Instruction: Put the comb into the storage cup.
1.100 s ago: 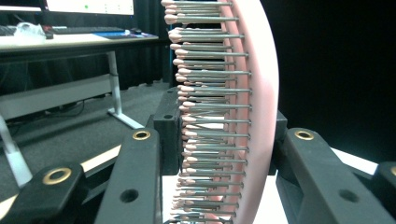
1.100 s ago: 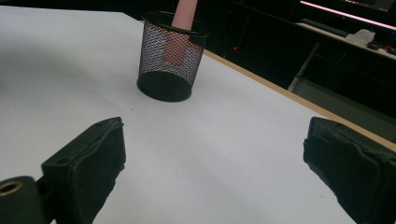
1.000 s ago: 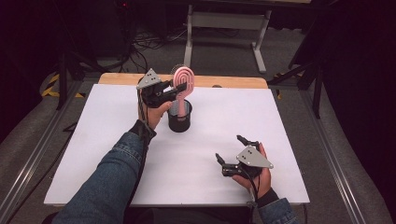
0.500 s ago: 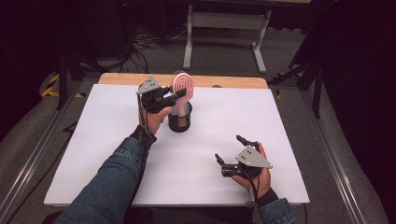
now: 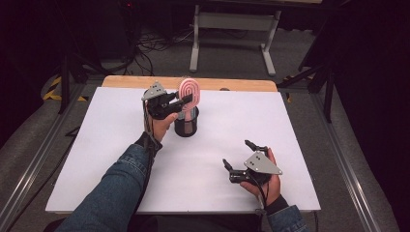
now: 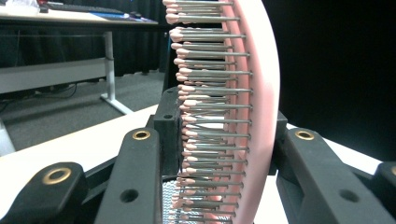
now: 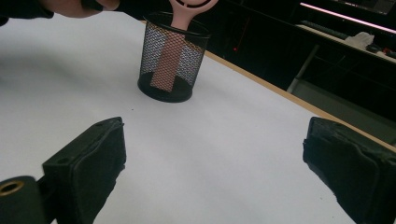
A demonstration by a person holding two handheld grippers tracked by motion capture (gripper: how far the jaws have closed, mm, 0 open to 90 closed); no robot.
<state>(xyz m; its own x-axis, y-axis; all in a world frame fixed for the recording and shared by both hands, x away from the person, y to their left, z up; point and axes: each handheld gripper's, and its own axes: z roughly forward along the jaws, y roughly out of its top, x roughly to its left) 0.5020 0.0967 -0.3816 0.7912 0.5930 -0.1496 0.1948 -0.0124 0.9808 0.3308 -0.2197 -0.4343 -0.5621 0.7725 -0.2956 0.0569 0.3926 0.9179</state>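
High view gives me the whole white desk (image 5: pixel 121 159), with my left hand-held gripper (image 5: pixel 180 100) raised toward the far side and my right hand-held gripper (image 5: pixel 238 157) low near the front edge, the two well apart. My left one is clamped on the head of a pink hairbrush (image 5: pixel 187 94), which stands upright with its handle down inside a black mesh cup (image 5: pixel 186 126); the brush head rises clear above the cup's rim. From the left gripper view I see the brush (image 6: pixel 219 116) edge-on between my two black jaws, the pink back curving on one side and the rows of pink-tipped metal bristles pointing to the other, with the jaws pressed against it on both sides. Some of the cup's mesh shows just below the bristles. My right hand-held gripper rests on the desk with its jaws spread wide and nothing between them; the grey three-cornered plate on top of it faces upward. In the right gripper view the two black jaws sit far apart at the bottom corners, and beyond them the mesh cup (image 7: pixel 172 60) stands on the white surface with the brush's pink handle (image 7: pixel 168 58) visible through the mesh, leaning slightly against the cup's wall. A wooden strip (image 5: pixel 212 83) edges the far side of the desk.
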